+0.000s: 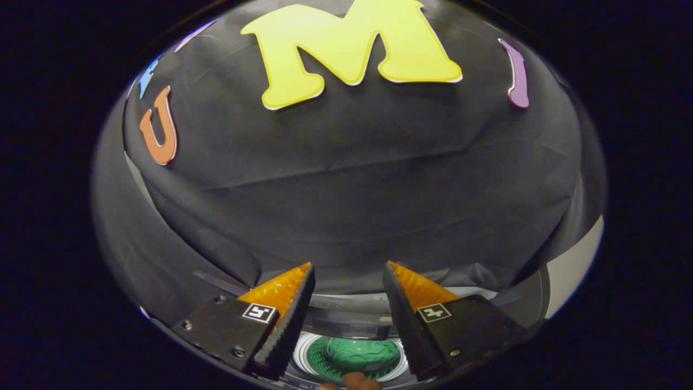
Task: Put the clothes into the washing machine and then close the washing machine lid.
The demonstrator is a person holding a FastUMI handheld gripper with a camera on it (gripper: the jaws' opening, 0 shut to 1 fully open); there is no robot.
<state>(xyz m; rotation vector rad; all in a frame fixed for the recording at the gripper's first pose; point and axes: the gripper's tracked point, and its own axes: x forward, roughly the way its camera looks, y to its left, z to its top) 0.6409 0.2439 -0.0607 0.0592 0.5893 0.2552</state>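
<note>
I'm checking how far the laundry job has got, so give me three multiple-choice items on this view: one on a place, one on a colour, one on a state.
1. Where does the green cloth lie?
A. Inside the washing machine drum, seen between the fingers
B. Draped over one finger
C. Hanging on the booth wall

2. What colour is the cloth in the drum?
A. Red
B. Green
C. White

3. How does the gripper stand?
A. Shut on the cloth
B. Shut with fingers touching
C. Open, holding nothing

Answers:
1 A, the cloth sits within the round drum opening, low between the fingers.
2 B, it is plainly green.
3 C, a wide gap separates the fingers and nothing is pressed between them.
</note>
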